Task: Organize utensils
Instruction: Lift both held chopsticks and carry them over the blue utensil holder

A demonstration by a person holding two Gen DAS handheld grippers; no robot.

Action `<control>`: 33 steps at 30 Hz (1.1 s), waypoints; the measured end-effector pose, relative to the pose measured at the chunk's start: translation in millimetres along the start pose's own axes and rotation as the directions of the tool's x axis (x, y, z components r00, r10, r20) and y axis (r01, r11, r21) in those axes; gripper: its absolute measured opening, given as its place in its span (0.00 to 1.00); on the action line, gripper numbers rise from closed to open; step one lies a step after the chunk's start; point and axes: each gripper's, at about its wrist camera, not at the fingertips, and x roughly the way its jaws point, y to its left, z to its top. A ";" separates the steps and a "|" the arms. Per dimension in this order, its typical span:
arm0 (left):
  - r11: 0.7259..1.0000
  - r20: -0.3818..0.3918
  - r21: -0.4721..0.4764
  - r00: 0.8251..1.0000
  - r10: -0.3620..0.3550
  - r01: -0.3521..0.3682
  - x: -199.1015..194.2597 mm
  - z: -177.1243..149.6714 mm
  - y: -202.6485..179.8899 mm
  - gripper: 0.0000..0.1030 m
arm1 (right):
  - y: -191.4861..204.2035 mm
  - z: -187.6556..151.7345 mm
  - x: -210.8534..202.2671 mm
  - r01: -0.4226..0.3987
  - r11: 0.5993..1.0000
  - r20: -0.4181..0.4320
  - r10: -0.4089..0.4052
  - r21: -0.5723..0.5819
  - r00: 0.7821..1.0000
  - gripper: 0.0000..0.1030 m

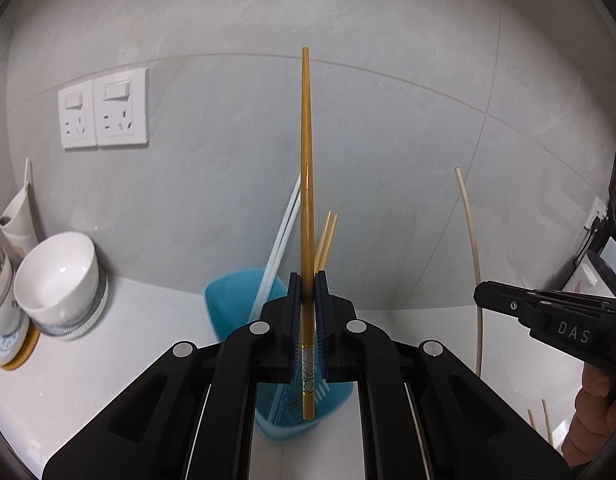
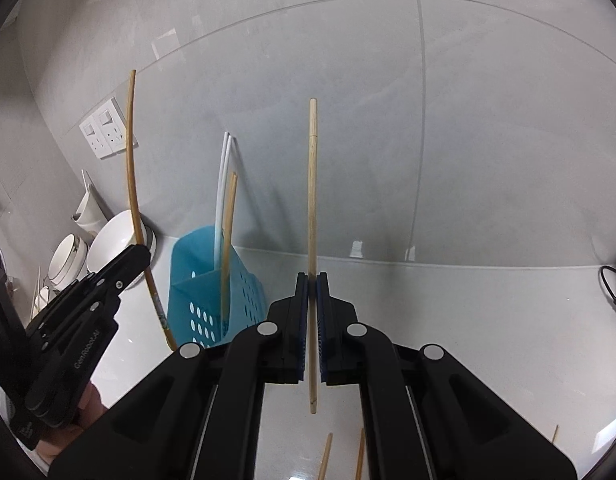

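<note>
My left gripper [image 1: 306,280] is shut on a brown wooden chopstick [image 1: 306,184] that stands upright between its pads, above the blue perforated utensil holder [image 1: 231,300]. In the right wrist view the same gripper [image 2: 137,254] and brown chopstick [image 2: 131,168] appear left of the holder [image 2: 211,304]. My right gripper [image 2: 312,280] is shut on a pale wooden chopstick [image 2: 312,208], also upright, to the holder's right. From the left wrist view this gripper [image 1: 480,292] and pale chopstick [image 1: 472,240] sit at the right. White chopsticks [image 2: 221,184] and light wooden ones [image 2: 229,224] stand in the holder.
White bowls [image 1: 61,280] and cups are stacked at the left by the tiled wall, under two wall sockets [image 1: 103,108]. Loose wooden chopsticks [image 2: 326,456] lie on the white counter near me. A black cable [image 2: 612,288] lies at the far right.
</note>
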 end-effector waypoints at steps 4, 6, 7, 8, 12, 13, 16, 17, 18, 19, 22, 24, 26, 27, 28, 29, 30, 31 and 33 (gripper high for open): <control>0.999 0.055 0.036 0.999 -0.003 0.001 8.8 -3.5 -1.7 0.06 | -1.4 -0.8 3.9 -0.015 1.000 0.006 0.015 0.007 1.000 0.03; 0.999 0.071 0.035 0.997 -0.001 -0.002 14.6 -8.4 -0.1 0.06 | -1.7 -1.7 5.7 -0.017 1.000 0.004 0.017 0.008 1.000 0.03; 0.999 0.074 0.037 0.997 0.000 -0.003 17.2 -11.2 0.3 0.06 | -1.4 -2.4 7.5 -0.017 1.000 0.001 0.017 0.007 1.000 0.03; 0.999 0.075 0.039 0.997 -0.002 -0.001 19.8 -13.1 1.0 0.06 | -1.4 -3.1 8.9 -0.017 1.000 -0.002 0.017 0.007 1.000 0.03; 0.999 0.074 0.049 0.997 0.011 -0.014 27.6 -22.5 1.9 0.06 | -1.0 -5.6 14.4 -0.028 1.000 -0.017 0.029 0.010 0.999 0.03; 0.999 0.069 0.052 0.998 0.010 -0.014 29.7 -24.6 1.7 0.06 | -0.7 -6.5 15.8 -0.031 0.999 -0.021 0.031 0.011 0.999 0.03; 0.998 0.057 0.057 0.998 0.020 -0.024 34.6 -31.7 2.1 0.06 | 3.3 -9.7 18.2 -0.035 0.999 -0.027 0.035 0.001 0.999 0.03; 0.998 0.052 0.055 0.998 0.020 -0.023 36.3 -33.2 2.7 0.06 | 4.9 -10.4 19.0 -0.038 0.999 -0.030 0.038 -0.003 0.999 0.03; 0.998 0.048 0.052 0.999 0.021 -0.023 37.3 -34.0 3.3 0.06 | 6.0 -10.7 18.9 -0.040 0.999 -0.031 0.040 -0.006 0.999 0.03; 0.998 0.044 0.055 0.999 0.024 -0.027 38.4 -35.0 3.1 0.06 | 7.4 -11.0 19.4 -0.041 0.999 -0.032 0.040 -0.010 0.999 0.03; 0.998 0.031 0.055 0.999 0.017 -0.019 39.3 -36.9 4.0 0.06 | 9.4 -11.1 20.1 -0.045 0.999 -0.037 0.045 -0.016 0.998 0.03; 0.998 0.017 0.056 1.000 0.010 -0.011 40.7 -38.6 4.4 0.06 | 9.9 -11.3 20.5 -0.048 0.999 -0.040 0.047 -0.020 0.998 0.03; 0.998 0.012 0.063 1.000 0.011 -0.011 43.1 -41.1 5.9 0.06 | 10.1 -11.3 20.8 -0.047 0.999 -0.042 0.046 -0.021 0.998 0.03; 0.998 0.006 0.067 1.000 0.012 -0.013 45.2 -42.6 6.5 0.06 | 10.2 -11.1 21.0 -0.049 0.999 -0.043 0.048 -0.020 0.998 0.03; 0.997 0.002 0.070 1.000 0.021 -0.021 47.4 -44.3 7.1 0.06 | 10.4 -10.7 20.9 -0.048 0.999 -0.043 0.047 -0.019 0.998 0.03; 0.997 0.001 0.071 1.000 0.026 -0.026 48.4 -45.3 7.4 0.07 | 10.5 -10.5 20.7 -0.049 0.999 -0.042 0.048 -0.019 0.998 0.03; 0.997 -0.003 0.068 1.000 0.027 -0.027 49.1 -46.1 8.3 0.07 | 10.3 -10.1 20.6 -0.050 0.999 -0.042 0.049 -0.020 0.998 0.03; 0.997 -0.006 0.066 1.000 0.030 -0.029 49.2 -46.5 9.1 0.07 | 10.7 -9.9 20.7 -0.051 0.998 -0.043 0.050 -0.021 0.998 0.03; 0.998 -0.006 0.062 1.000 0.029 -0.029 47.1 -45.3 10.4 0.08 | 12.2 -9.0 21.1 -0.054 0.998 -0.044 0.052 -0.027 0.998 0.03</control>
